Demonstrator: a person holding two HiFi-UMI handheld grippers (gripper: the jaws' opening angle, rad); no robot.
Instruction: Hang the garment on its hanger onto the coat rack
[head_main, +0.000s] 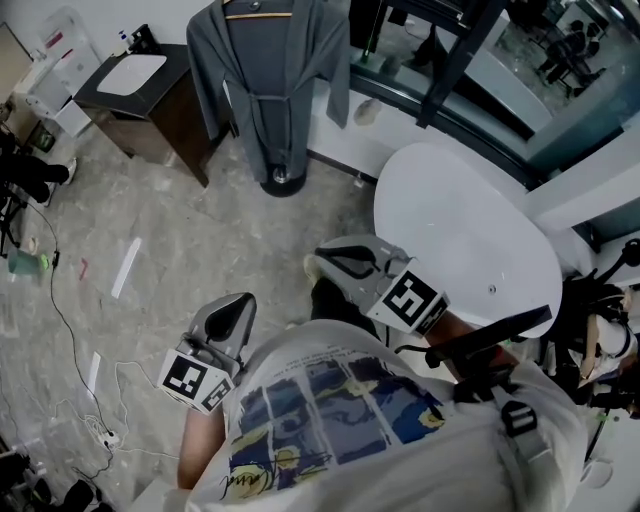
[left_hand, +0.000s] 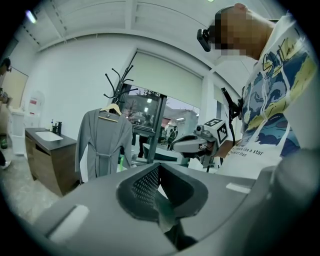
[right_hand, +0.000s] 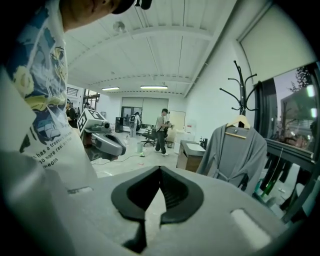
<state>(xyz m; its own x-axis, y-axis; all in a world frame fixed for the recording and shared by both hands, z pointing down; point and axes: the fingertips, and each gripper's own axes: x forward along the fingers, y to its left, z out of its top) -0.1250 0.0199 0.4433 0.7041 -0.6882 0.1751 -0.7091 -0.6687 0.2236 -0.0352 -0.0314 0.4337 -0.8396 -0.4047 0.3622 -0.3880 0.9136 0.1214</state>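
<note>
A grey robe (head_main: 268, 80) hangs on a wooden hanger (head_main: 258, 12) from the black coat rack, whose round base (head_main: 281, 181) stands on the floor ahead. The left gripper view shows the robe (left_hand: 102, 145) under the rack's hooks (left_hand: 120, 82). In the right gripper view it is the robe (right_hand: 235, 150) at right. My left gripper (head_main: 232, 312) and right gripper (head_main: 345, 262) are held close to the person's chest, well short of the rack. Both are shut with nothing in them. Each gripper view shows its own jaws meeting at the tip, left (left_hand: 159, 170) and right (right_hand: 160, 172).
A dark cabinet with a white basin (head_main: 150, 95) stands left of the rack. A large white oval tub (head_main: 460, 240) lies at right below a glass wall. Cables and a power strip (head_main: 100, 435) trail on the marble floor at left. People stand far back (right_hand: 162, 131).
</note>
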